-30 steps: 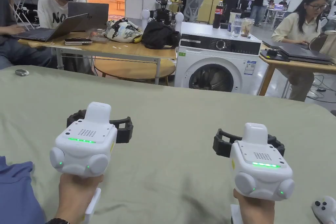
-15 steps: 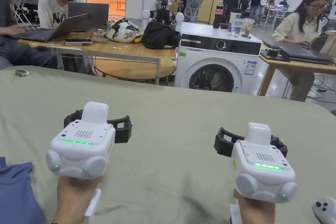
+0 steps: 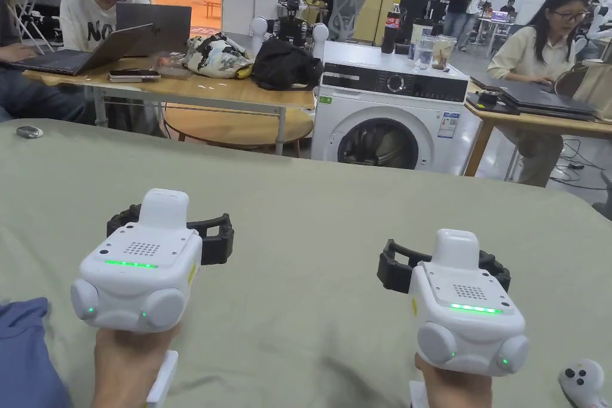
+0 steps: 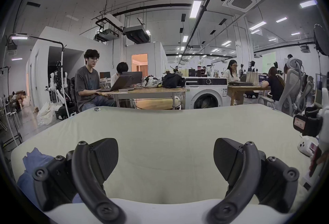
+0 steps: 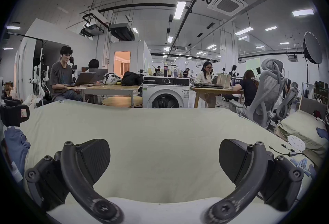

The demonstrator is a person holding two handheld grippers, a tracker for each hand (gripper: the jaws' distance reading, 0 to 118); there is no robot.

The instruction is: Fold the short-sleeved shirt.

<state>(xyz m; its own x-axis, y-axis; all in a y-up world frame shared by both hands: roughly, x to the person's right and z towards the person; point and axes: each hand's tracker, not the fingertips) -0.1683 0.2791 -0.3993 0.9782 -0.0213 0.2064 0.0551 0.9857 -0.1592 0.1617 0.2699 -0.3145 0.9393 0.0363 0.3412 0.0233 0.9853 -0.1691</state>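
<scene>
Two hand-held grippers hovered side by side over a green-covered table (image 3: 311,200), the left gripper (image 4: 165,158) and right gripper (image 5: 163,158) each with jaws spread wide, holding nothing. The blue shirt (image 3: 27,355) lay bunched at the near left edge. Best next, I judged: reach left, pinch one layer, and spread it flat before folding

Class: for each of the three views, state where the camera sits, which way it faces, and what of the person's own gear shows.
Head view: above, looking forward and down; left gripper, right gripper, both hands.
Left gripper view: low over green sheet, forward; own open jaws.
Right gripper view: likewise; own open jaws.
All share the washing machine.
</scene>
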